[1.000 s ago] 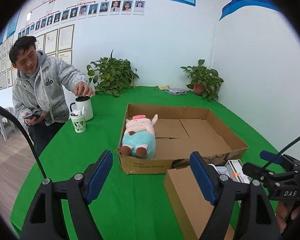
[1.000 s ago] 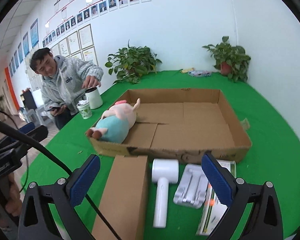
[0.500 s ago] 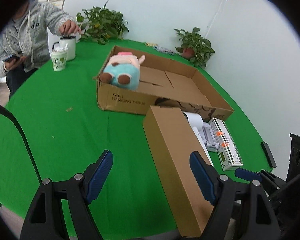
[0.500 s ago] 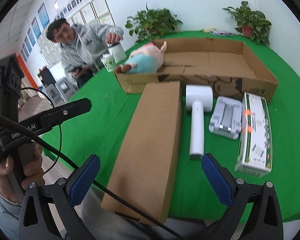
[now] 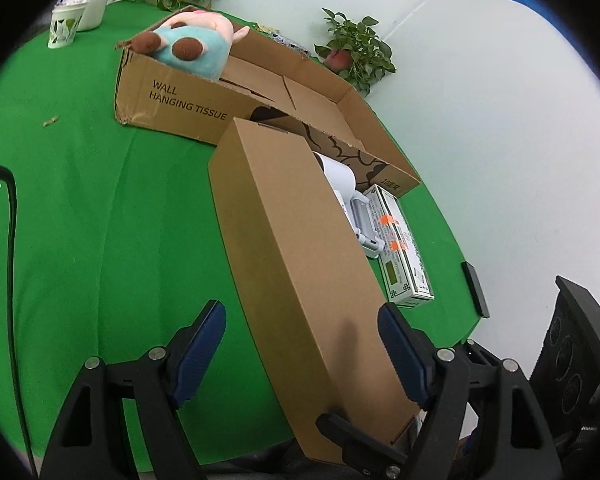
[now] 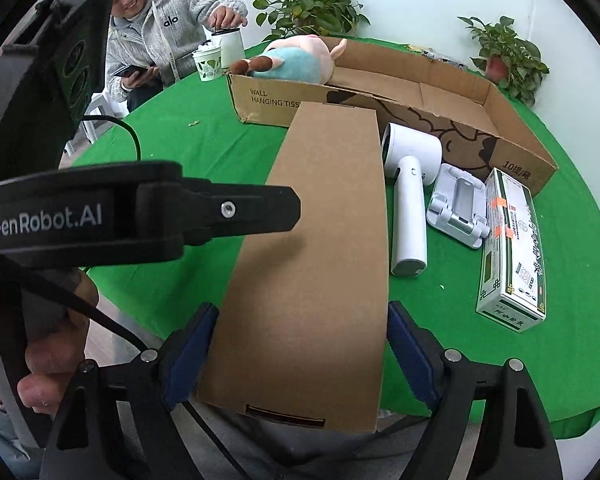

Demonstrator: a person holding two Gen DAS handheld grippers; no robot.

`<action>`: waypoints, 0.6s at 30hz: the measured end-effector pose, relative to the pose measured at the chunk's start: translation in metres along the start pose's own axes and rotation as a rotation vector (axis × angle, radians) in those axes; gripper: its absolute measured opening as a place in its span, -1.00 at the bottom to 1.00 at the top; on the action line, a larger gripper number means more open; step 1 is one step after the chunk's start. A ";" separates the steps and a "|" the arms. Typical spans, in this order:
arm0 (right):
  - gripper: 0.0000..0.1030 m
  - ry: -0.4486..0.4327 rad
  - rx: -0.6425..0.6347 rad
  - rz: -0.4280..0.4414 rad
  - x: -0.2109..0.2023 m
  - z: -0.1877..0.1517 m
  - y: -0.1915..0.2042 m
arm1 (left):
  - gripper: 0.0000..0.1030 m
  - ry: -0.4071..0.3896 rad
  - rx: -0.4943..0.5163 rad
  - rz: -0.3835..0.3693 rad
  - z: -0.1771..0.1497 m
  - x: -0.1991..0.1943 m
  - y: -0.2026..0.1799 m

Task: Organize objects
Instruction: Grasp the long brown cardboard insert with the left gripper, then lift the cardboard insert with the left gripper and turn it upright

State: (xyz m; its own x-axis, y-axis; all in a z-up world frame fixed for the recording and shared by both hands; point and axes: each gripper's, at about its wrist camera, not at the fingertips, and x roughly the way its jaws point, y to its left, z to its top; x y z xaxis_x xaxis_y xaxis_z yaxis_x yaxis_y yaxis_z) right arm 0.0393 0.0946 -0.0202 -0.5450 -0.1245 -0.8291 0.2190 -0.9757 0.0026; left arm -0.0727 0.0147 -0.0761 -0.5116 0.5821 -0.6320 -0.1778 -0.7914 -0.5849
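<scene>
A long brown carton (image 5: pixel 296 248) lies on the green table, its near end over the front edge; it also shows in the right wrist view (image 6: pixel 320 240). My left gripper (image 5: pixel 300 354) is open, its fingers on either side of the carton's near end. My right gripper (image 6: pixel 300 354) is open and straddles the same end, pads close to its sides. Behind it stands a wide open cardboard tray box (image 6: pixel 512 128) with a plush pig (image 6: pixel 296 62) in its left corner. A white handheld device (image 6: pixel 410 188), a white stand (image 6: pixel 458 208) and a green-white packet (image 6: pixel 510 248) lie right of the carton.
A man in a grey hoodie (image 6: pixel 160 36) stands at the far left by a white mug (image 6: pixel 230 44) and a paper cup (image 6: pixel 208 64). Potted plants (image 6: pixel 504 56) stand at the back by the wall. A black slab (image 5: pixel 475 288) lies at the table's right edge.
Both grippers have dropped and closed in on the carton's near end, which now sits between the fingers of each. The objects on the table have not moved.
</scene>
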 end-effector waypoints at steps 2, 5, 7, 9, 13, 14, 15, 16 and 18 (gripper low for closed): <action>0.58 -0.006 0.009 0.008 0.001 0.001 -0.001 | 0.50 -0.002 0.000 -0.001 -0.001 0.000 0.000; 0.57 -0.014 0.048 0.037 0.001 0.002 -0.006 | 0.50 0.001 -0.004 0.006 -0.001 0.000 0.000; 0.57 -0.012 0.096 0.100 0.000 0.005 -0.011 | 0.50 -0.008 -0.011 0.006 -0.002 -0.005 0.002; 0.57 -0.005 0.144 0.188 0.001 0.008 -0.015 | 0.50 -0.016 -0.022 -0.003 -0.003 -0.010 0.005; 0.56 0.012 0.203 0.341 0.008 0.011 -0.017 | 0.51 -0.011 -0.035 0.017 -0.004 -0.012 0.012; 0.56 0.010 0.203 0.354 0.009 0.013 -0.016 | 0.51 -0.017 -0.036 0.023 -0.004 -0.014 0.013; 0.57 0.017 0.211 0.373 0.012 0.014 -0.017 | 0.51 -0.031 -0.036 0.023 -0.005 -0.016 0.013; 0.57 0.016 0.214 0.384 0.013 0.016 -0.017 | 0.49 -0.037 -0.037 0.024 -0.004 -0.017 0.015; 0.57 0.018 0.221 0.408 0.016 0.018 -0.017 | 0.35 -0.046 -0.034 0.039 -0.004 -0.018 0.016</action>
State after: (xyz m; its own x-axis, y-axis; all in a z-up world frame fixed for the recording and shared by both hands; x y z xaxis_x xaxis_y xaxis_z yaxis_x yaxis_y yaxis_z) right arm 0.0126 0.1059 -0.0232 -0.4359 -0.5052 -0.7448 0.2337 -0.8627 0.4485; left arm -0.0626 -0.0082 -0.0760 -0.5558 0.5414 -0.6309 -0.1289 -0.8059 -0.5779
